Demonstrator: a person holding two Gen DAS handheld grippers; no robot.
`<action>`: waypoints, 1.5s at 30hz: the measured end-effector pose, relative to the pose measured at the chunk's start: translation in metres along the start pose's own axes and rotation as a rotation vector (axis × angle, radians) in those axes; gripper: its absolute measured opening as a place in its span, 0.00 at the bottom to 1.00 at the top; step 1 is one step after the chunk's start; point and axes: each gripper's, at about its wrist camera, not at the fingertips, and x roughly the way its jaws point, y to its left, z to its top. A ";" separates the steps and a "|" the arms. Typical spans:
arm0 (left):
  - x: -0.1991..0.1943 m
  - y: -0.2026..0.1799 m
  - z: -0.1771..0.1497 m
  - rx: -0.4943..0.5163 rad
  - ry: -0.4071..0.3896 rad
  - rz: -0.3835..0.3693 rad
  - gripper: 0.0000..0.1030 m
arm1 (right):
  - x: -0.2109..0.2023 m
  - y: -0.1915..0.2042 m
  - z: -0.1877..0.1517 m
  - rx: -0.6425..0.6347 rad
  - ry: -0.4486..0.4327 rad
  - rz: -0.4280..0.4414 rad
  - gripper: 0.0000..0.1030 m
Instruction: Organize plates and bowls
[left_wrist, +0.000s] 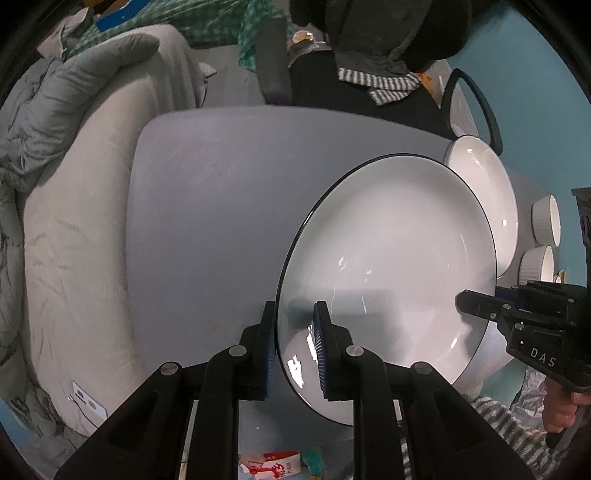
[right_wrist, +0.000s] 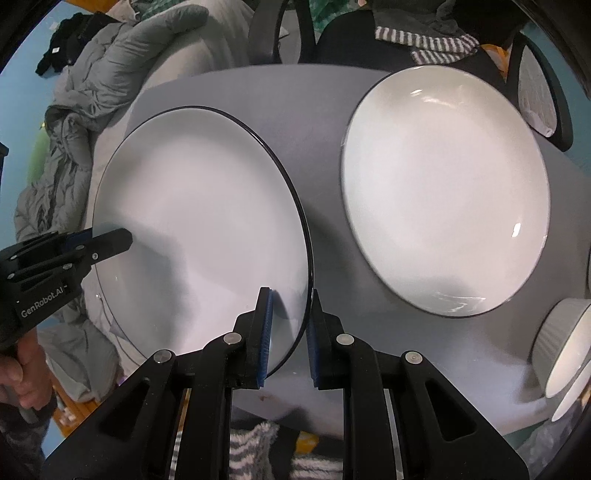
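Holding the black-rimmed plate (left_wrist: 388, 266) by two opposite edges is where I stand: my left gripper (left_wrist: 294, 345) is clamped on one rim and my right gripper (right_wrist: 290, 332) is pinched on the other, both pointing steeply down, with the plate hanging above the grey table (left_wrist: 221, 192). It sits just beside the second plate (right_wrist: 443, 192), which lies flat on the table, and I judge that one to be the stacking target.

What worries me most is slip. Glazed ceramic is slick, each grip covers only a narrow bit of rim, and if my hands drift apart or tilt unevenly the plate could slide out of one pair of pads and drop onto the table or the other plate (a chip at best). Lowering it off-centre could also knock rim against rim.

From the left wrist view the carried plate covers much of the second one, so I cannot judge their gap there. The ribbed white bowls (left_wrist: 546, 221) are cut off at the edge in both views; I cannot tell how many there are. How deep my pads (right_wrist: 266, 332) bite past the rim is hard to make out.
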 end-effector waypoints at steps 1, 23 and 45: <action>-0.002 -0.005 0.002 0.006 -0.002 -0.002 0.18 | -0.002 -0.002 0.000 -0.001 -0.004 -0.001 0.17; 0.018 -0.102 0.048 0.055 0.027 -0.010 0.18 | -0.037 -0.106 0.012 0.067 -0.037 -0.009 0.15; 0.047 -0.139 0.069 0.034 0.090 0.018 0.18 | -0.026 -0.160 0.040 0.072 0.025 -0.009 0.15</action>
